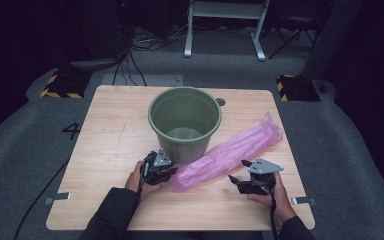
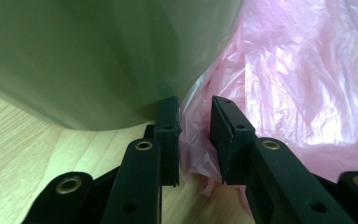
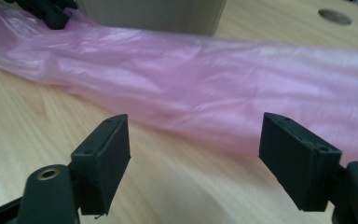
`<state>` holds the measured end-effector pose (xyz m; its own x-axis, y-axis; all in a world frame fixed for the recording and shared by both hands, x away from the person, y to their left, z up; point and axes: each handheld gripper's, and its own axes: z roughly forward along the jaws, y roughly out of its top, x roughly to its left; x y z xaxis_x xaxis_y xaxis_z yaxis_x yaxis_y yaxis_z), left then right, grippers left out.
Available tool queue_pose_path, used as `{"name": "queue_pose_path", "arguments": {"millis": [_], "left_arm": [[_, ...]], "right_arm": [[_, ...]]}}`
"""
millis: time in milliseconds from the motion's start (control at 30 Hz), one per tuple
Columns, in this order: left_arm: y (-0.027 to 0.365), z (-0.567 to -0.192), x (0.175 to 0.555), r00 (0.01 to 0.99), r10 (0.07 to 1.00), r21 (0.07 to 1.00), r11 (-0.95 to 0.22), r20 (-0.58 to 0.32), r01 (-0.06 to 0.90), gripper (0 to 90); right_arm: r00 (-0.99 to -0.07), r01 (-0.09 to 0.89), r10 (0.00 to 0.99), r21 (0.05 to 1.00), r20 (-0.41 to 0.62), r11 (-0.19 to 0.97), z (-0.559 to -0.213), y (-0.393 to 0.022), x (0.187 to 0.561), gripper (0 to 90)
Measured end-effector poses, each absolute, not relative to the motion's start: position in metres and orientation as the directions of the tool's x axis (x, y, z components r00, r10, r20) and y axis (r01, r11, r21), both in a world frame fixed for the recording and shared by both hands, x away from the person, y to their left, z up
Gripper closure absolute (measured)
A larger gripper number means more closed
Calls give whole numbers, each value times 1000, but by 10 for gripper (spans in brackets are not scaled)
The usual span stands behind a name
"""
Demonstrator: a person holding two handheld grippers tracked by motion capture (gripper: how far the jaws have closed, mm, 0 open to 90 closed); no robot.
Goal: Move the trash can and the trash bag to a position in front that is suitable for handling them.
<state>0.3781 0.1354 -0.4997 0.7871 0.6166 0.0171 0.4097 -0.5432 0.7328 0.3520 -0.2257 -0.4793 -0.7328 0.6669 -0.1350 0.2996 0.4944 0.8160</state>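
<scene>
- Pink plastic bag (image 1: pixel 227 152) lies as a long loose roll across the lower right of the high view, running from beside the green bin (image 1: pixel 185 122) up toward the table's (image 1: pixel 110 135) right edge; its near end sits against the bin's base
- Left gripper (image 2: pixel 195 135) has its jaws nearly together with a thin fold of the bag's end between them; the pads look close to the film, though whether they truly press it I cannot tell
- Right gripper (image 3: pixel 205 158) stands wide open, holding nothing, low over the bare wood just short of the roll
- Risk: so slight a pinch of slick film could slip free on the first pull
- Risk: the left jaw sits right against the bin wall, so a tug may nudge or tip the bin
- Risk: thin plastic may stretch or tear if only one corner carries the load
</scene>
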Motion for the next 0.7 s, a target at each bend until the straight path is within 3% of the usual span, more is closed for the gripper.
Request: {"name": "queue_pose_path", "arguments": {"millis": [100, 467, 700], "left_arm": [[141, -499, 380, 785, 619, 731, -549, 30, 405, 732], [159, -500, 390, 750, 661, 737, -514, 14, 439, 721], [160, -500, 401, 746, 666, 738, -508, 11, 444, 719]], "right_arm": [[-744, 272, 641, 791, -189, 548, -477, -220, 360, 252], [-772, 347, 631, 780, -78, 521, -494, -215, 381, 260], [-755, 382, 650, 752, -81, 537, -502, -210, 387, 298]]}}
